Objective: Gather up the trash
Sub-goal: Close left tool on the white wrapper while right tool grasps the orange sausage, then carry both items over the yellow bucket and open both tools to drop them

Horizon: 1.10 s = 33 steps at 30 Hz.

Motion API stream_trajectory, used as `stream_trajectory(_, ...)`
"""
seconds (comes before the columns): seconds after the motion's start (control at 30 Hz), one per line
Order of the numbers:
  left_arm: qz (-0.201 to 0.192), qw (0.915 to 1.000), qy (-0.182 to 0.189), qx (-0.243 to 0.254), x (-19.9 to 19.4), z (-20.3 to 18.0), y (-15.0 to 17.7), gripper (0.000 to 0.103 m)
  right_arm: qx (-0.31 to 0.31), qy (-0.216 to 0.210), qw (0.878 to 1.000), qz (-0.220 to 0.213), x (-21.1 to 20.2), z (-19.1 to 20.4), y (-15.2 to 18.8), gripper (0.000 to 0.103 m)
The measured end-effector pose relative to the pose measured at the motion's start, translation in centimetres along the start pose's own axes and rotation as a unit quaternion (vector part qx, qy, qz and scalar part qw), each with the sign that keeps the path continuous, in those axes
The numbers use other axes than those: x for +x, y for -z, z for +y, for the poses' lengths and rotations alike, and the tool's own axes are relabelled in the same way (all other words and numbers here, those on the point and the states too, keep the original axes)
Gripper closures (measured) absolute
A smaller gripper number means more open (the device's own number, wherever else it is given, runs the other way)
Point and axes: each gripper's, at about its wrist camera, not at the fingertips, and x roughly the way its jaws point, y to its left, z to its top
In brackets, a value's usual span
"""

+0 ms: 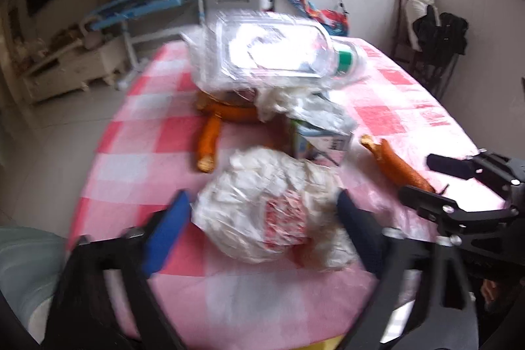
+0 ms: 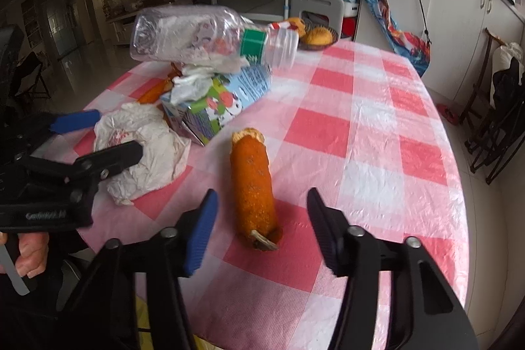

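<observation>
Pink-and-white checked cloth covers the table (image 2: 361, 107), and I work both grippers over its near edge. Ahead of both grippers sits the main heap: a clear plastic bottle (image 2: 197, 31) lying on a milk carton (image 2: 216, 100) and tissues.

The left gripper (image 1: 262, 218) straddles a crumpled paper wrapper (image 1: 272, 212). Its jaws stand partly open, one on each side of the wrapper; blur prevents me confirming contact, so I treat it as not yet gripped. I would close until the paper compresses, since a loose wad slips out easily.

The right gripper (image 2: 262, 228) has a gnawed corn cob (image 2: 252, 186) between its jaws, lying lengthwise along them, with a clear gap on both sides. I judge the cob will roll, so I would lower further and clamp across its middle before lifting.
</observation>
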Motion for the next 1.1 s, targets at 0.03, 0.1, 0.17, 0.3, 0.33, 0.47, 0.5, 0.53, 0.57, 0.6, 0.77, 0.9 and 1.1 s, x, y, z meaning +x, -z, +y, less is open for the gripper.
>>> stream_trajectory(0.03,0.005,0.9998,0.018,-0.006,0.2,0.2,0.1,0.046,0.002,-0.003,1.000,0.004,0.2,-0.1,0.0,0.064)
stream_trajectory(0.1,0.005,0.9991,0.039,-0.015,0.1,0.6,0.2,0.060,0.008,-0.010,1.000,0.004,0.2,-0.2,0.1,0.071)
stream_trajectory(0.17,0.005,0.9977,0.061,-0.031,0.0,1.4,0.2,0.071,0.009,-0.017,1.000,0.003,0.1,-0.1,0.1,0.077)
stream_trajectory(0.3,0.003,0.9914,0.103,-0.081,-0.4,3.3,0.6,0.078,0.021,-0.025,0.999,-0.007,-0.7,-0.3,0.4,0.079)
stream_trajectory(0.33,0.000,0.9894,0.112,-0.092,-0.6,3.9,0.8,0.079,0.026,-0.027,0.999,-0.010,-0.9,-0.5,0.3,0.079)
stream_trajectory(0.47,-0.009,0.9843,0.137,-0.111,-1.2,5.4,0.9,0.079,0.047,-0.065,0.996,-0.034,-1.9,-0.9,0.2,0.080)
stream_trajectory(0.5,-0.010,0.9833,0.142,-0.113,-1.4,5.6,0.9,0.079,0.047,-0.077,0.995,-0.041,-2.3,-0.8,0.2,0.080)
stream_trajectory(0.53,-0.012,0.9824,0.146,-0.116,-1.6,5.8,0.9,0.079,0.045,-0.095,0.993,-0.049,-2.7,-0.5,0.1,0.080)
stream_trajectory(0.57,-0.012,0.9816,0.149,-0.119,-1.8,6.1,1.0,0.079,0.040,-0.110,0.992,-0.055,-3.1,-0.2,0.0,0.080)
stream_trajectory(0.6,-0.011,0.9792,0.157,-0.128,-2.0,6.5,1.1,0.079,0.029,-0.126,0.990,-0.059,-3.5,0.3,0.1,0.080)
stream_trajectory(0.77,0.002,0.9624,0.192,-0.192,-2.6,9.0,1.8,0.079,-0.026,-0.200,0.979,-0.033,-4.0,3.1,0.5,0.080)
stream_trajectory(0.9,0.005,0.9537,0.191,-0.233,-2.7,11.6,2.0,0.079,-0.095,-0.247,0.964,0.009,-4.1,6.2,1.7,0.080)
stream_trajectory(1.1,-0.002,0.9611,0.168,-0.219,-4.7,12.7,2.4,0.079,-0.182,-0.310,0.927,0.110,-2.5,10.3,4.6,0.079)
